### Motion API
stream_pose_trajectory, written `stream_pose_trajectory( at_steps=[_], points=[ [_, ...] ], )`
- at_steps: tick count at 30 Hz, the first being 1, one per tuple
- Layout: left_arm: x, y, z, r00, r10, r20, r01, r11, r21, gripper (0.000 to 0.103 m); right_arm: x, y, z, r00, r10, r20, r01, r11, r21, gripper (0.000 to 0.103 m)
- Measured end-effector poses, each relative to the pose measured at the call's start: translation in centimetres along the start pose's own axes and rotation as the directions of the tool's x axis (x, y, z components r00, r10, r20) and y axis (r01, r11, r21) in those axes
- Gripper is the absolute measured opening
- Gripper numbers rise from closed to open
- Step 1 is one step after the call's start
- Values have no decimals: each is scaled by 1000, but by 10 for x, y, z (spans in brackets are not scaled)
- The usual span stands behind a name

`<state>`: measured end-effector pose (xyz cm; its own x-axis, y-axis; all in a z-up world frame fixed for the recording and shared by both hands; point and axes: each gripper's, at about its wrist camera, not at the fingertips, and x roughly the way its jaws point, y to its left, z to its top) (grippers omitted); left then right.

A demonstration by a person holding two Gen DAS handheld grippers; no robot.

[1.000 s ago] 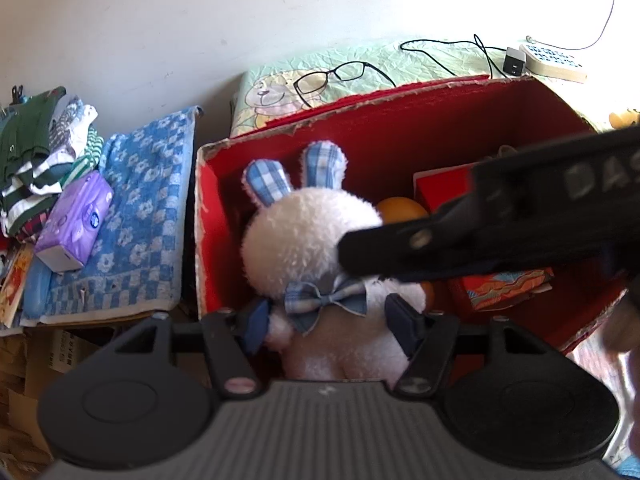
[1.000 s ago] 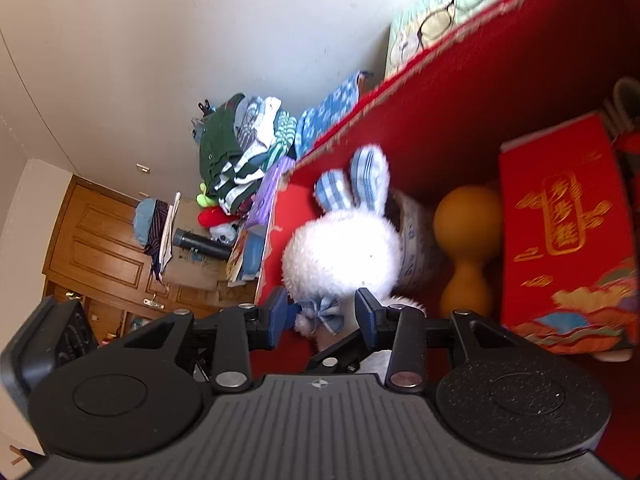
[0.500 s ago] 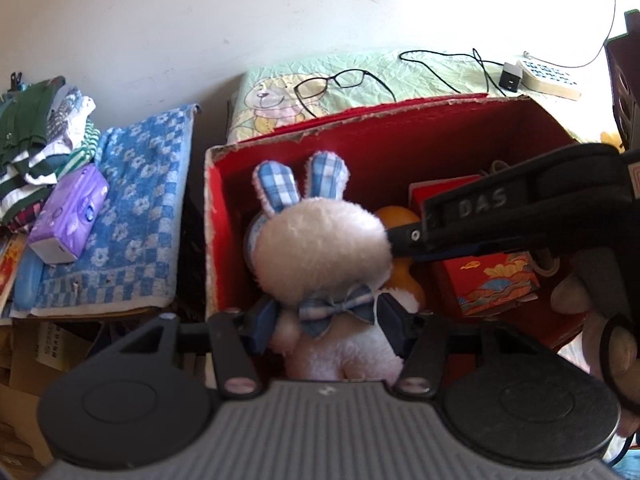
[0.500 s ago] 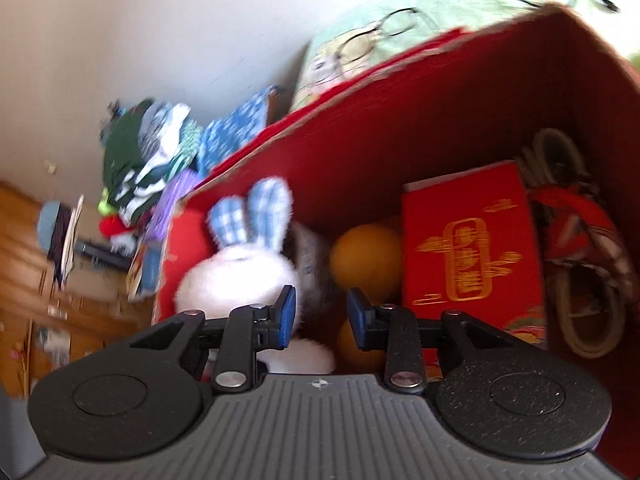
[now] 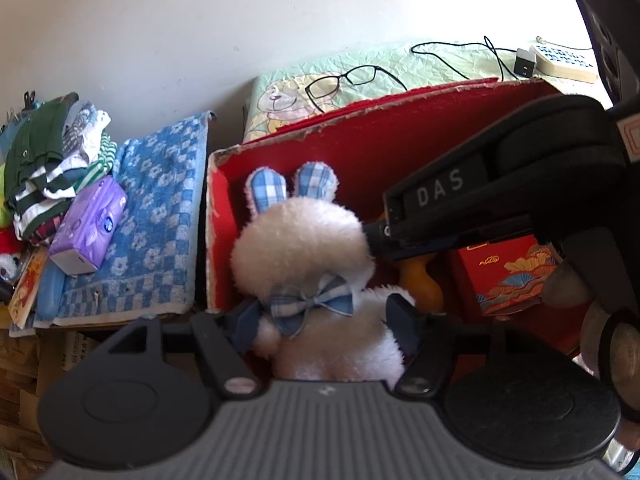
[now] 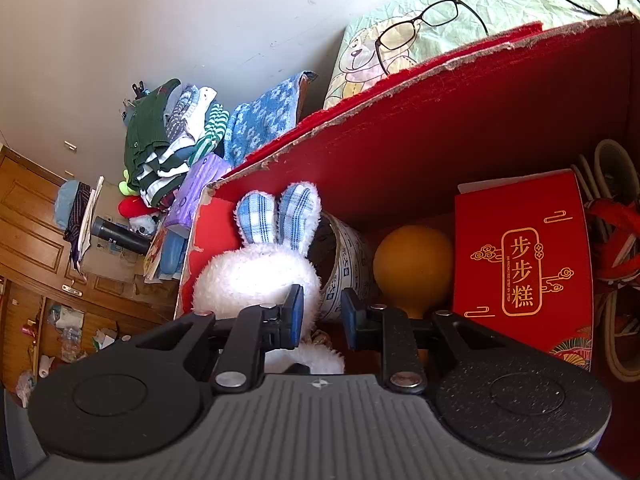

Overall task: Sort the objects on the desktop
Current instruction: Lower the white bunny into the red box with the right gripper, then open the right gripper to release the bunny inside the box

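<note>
Surface is covered by a pale green cloth with a bear print. On it: glasses, a black cable with a plug, a beige keypad, and the red box at its near edge. Left of it, a blue checked towel lies flat; a purple tissue pack sits on the towel, folded clothes piled just beside.

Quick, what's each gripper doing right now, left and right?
Left gripper: jaws opening around the plush bunny, pads at its sides.
Right gripper: closing, nothing between the jaws.
</note>
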<state>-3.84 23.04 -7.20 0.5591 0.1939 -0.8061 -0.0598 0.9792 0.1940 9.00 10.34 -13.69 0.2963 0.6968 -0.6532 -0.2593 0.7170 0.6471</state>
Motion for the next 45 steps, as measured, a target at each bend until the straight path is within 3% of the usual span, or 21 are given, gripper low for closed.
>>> stream_pose_trajectory(
  at_steps=[8,29,35,39,45],
  points=[
    [6,-10,1,999,40,-11,-40,999,10,78,-3,3,-1,1000,-17,11,17,1000,-9,25],
    [4,-13,6,996,50,-80,-54,997,-51,80,1,2,0,997,-72,31,73,997,-3,28],
    [-5,-14,2,997,48,-55,-51,997,-59,79,-1,-4,2,995,-93,25,91,994,55,42],
    [-14,-21,-2,996,87,-24,-88,995,-45,84,-5,0,-2,993,-112,38,111,994,20,42],
    [-31,-19,-6,996,85,28,-83,995,-52,86,-15,-5,-6,992,-117,52,116,993,20,42]
  ],
)
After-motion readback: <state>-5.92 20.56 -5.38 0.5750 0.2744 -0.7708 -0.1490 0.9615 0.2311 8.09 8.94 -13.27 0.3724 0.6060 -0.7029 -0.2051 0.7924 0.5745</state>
